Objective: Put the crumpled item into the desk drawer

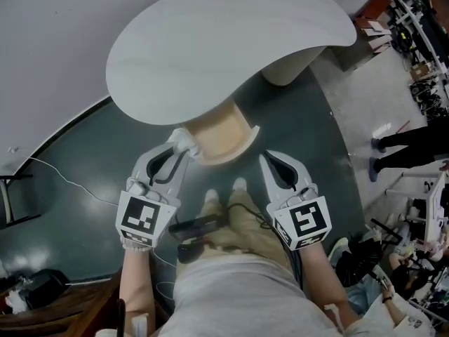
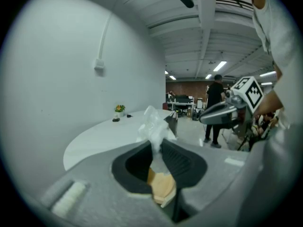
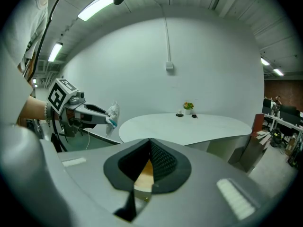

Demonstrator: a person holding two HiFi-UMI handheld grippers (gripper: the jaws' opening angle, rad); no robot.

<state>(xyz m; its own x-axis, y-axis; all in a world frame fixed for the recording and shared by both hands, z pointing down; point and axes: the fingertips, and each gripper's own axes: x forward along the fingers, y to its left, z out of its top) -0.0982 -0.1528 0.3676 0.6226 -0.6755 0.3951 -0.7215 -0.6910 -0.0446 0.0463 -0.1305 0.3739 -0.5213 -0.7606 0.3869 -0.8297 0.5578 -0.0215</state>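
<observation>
Head view: above white desk (image 1: 210, 48), facing steeply down on its near edge and open drawer (image 1: 223, 135). Left gripper view: low, close beside desk's near edge, facing across its top. Right gripper view: low, further back, same facing. Gripper views share desk top and potted plant (image 2: 119, 109).

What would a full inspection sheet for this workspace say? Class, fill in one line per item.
Surface: white curved desk, mostly bare.
Job's things: crumpled white item held at the jaws; tan drawer open under the desk edge.
Clutter: small potted plant and small dark objects at the desk's far end.
Grippers: left gripper shut on the crumpled white item, close to the drawer; right gripper shut, empty.
Cables: thin white cable on the floor; cord down the wall.
Surroundings: dark floor; standing person at the right.
</observation>
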